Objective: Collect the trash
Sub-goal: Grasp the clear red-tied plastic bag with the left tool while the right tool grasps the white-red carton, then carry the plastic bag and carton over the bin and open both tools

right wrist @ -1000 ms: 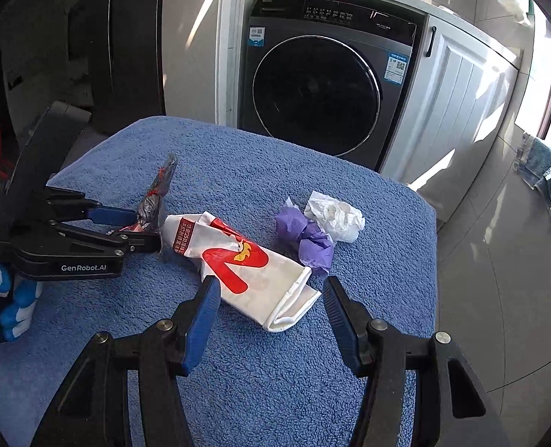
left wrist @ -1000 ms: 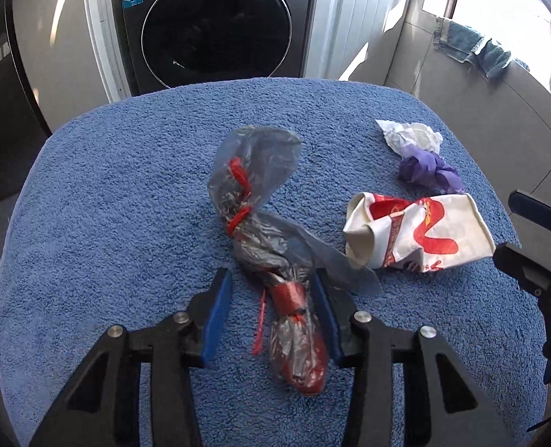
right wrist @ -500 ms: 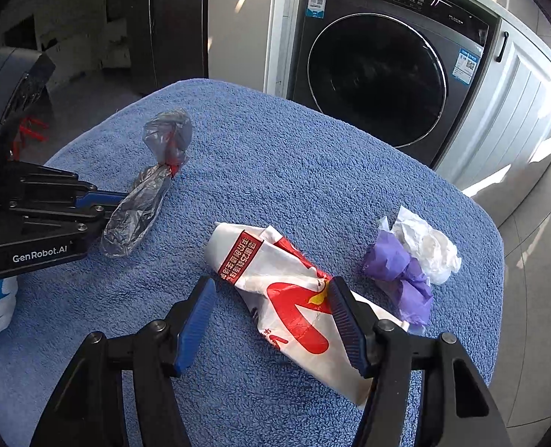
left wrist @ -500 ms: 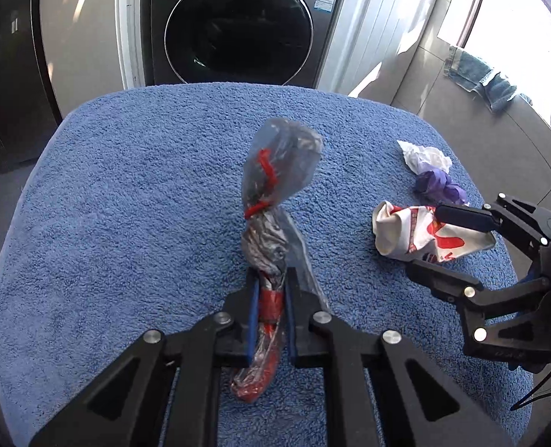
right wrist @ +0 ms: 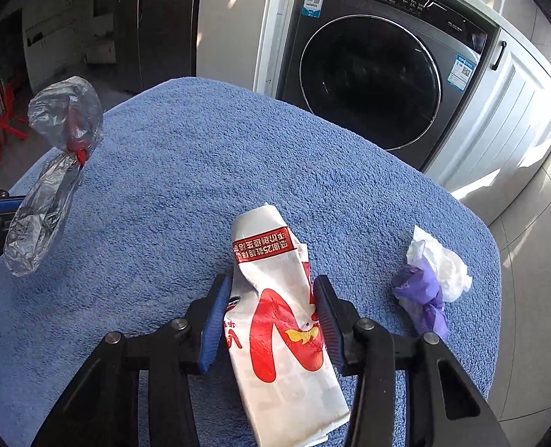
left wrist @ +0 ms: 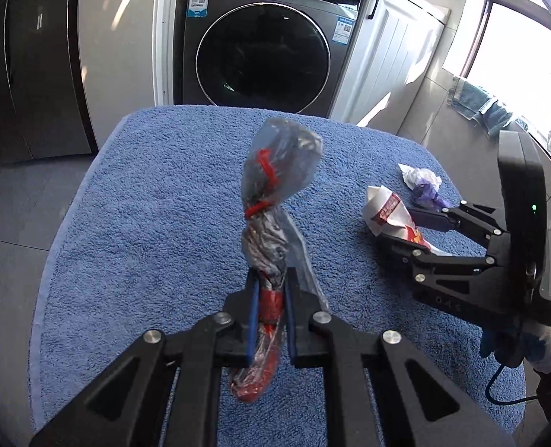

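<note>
The left gripper (left wrist: 270, 290) pinched the twisted plastic bag (left wrist: 275, 201) at frame centre, clear of the blue towel (left wrist: 145, 223). The right gripper (right wrist: 271, 313), jaws just closing, straddled the red-and-white paper wrapper (right wrist: 283, 327) at lower centre, apparently touching it. Next: clamp firmly, then lift.

The left gripper (left wrist: 270, 290) points steeply down, its blue pads clamped tight with only a thin gap between them, pinching what it holds clear of the surface. The right gripper (right wrist: 271, 309) also tilts down and has just been closing, its jaws standing partway apart with both pads at the sides of the item between them; a gloved hand (left wrist: 517, 342) grips its handle
</note>
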### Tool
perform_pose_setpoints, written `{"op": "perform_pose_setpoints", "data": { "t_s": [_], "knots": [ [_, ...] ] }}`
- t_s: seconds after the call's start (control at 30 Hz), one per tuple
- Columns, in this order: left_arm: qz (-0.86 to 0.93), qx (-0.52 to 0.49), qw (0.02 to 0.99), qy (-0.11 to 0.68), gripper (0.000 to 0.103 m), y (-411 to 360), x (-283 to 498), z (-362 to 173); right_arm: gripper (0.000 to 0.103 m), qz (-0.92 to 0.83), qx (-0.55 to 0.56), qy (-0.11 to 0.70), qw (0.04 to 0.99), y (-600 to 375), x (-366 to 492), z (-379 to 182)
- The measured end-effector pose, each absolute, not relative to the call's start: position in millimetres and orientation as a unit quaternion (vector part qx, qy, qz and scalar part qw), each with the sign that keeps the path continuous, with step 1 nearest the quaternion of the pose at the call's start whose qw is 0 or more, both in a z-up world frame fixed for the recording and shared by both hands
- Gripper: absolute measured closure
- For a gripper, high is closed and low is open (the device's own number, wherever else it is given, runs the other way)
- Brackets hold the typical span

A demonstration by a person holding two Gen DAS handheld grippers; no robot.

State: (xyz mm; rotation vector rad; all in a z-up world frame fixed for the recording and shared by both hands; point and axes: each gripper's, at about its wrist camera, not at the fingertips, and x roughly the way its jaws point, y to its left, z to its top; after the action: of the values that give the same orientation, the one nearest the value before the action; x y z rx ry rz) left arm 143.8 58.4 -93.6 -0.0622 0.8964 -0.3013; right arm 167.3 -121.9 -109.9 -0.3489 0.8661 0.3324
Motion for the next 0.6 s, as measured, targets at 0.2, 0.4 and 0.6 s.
{"op": "perform_pose_setpoints", "data": {
  "t_s": [0.2,0.4,0.6],
  "knots": [
    [-0.128,-0.023,0.901,0.415,0.092,74.3,121.5,-69.4,0.06,0.194,-0.133,0.402,0.885,-100.9,121.8,-97.3],
    [-0.151,-0.01,0.911,0.383,0.092,51.6,102.2,-36.7,0.06,0.17,-0.066,0.364,0.913,-151.9,92.3,-49.2],
    [-0.208,0.019,0.907,0.367,0.092,-13.5,89.4,-15.2,0.06,0.106,-0.018,0.316,0.943,-236.6,45.1,-8.3]
  ]
}}
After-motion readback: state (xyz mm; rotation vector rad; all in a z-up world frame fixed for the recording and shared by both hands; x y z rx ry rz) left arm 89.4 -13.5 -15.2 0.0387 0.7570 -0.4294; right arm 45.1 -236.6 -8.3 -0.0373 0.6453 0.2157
